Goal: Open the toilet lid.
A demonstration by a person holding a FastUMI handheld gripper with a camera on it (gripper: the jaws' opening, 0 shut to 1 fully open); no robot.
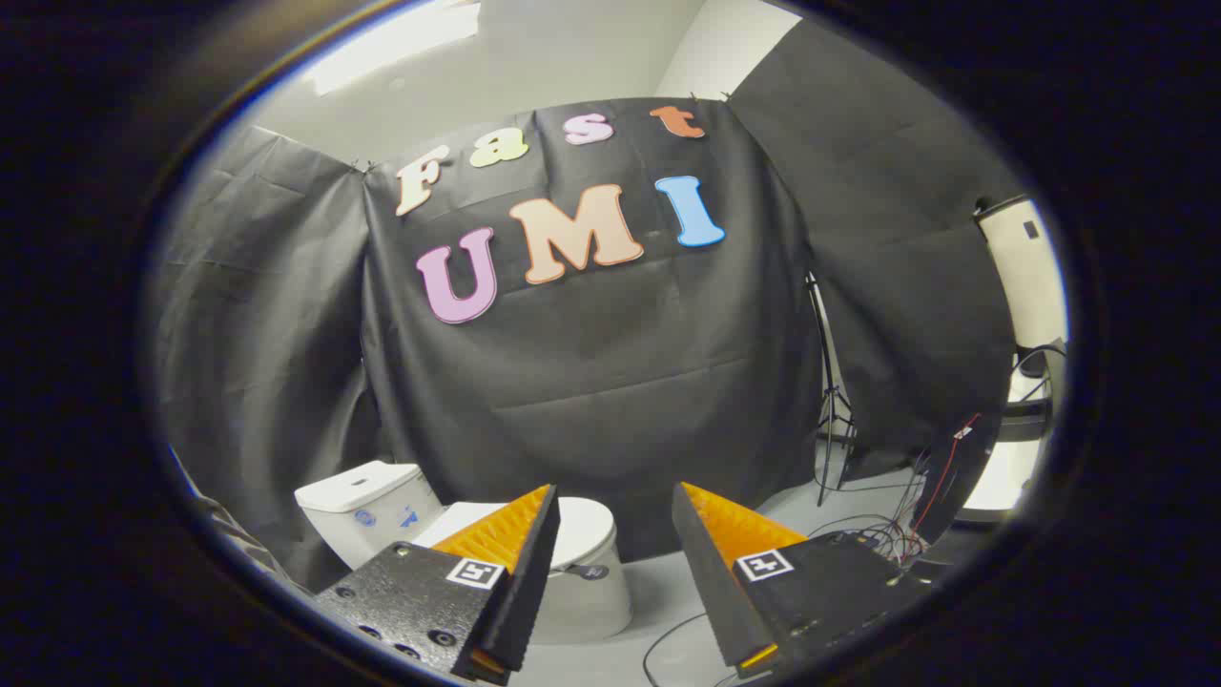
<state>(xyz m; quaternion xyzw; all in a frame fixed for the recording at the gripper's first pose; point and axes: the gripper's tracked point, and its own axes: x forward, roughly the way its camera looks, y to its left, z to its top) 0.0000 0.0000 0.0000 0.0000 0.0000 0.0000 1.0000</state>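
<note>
Holding apart with nothing between them, the gripper (610, 506) fingers frame a bare gap, and the toilet sits low beyond them, off toward the left finger. That finger (520, 534) overlaps the near part of the toilet lid (584, 530), which lies flat and closed on the bowl (596, 596); the tank (367, 510) stands further out, past the left finger. To the far side of the right finger, loose cables (878, 534) trail over the floor and a light stand (830, 401) rises against the black cloth wall.

The approach looks barely begun — the gripper seems well short of the lid. A good lift likely means swinging left and down, meeting the lid's front edge squarely, gripping the lip or hooking one finger beneath it, then following the hinge's arc toward the tank — not pulling straight up.
</note>
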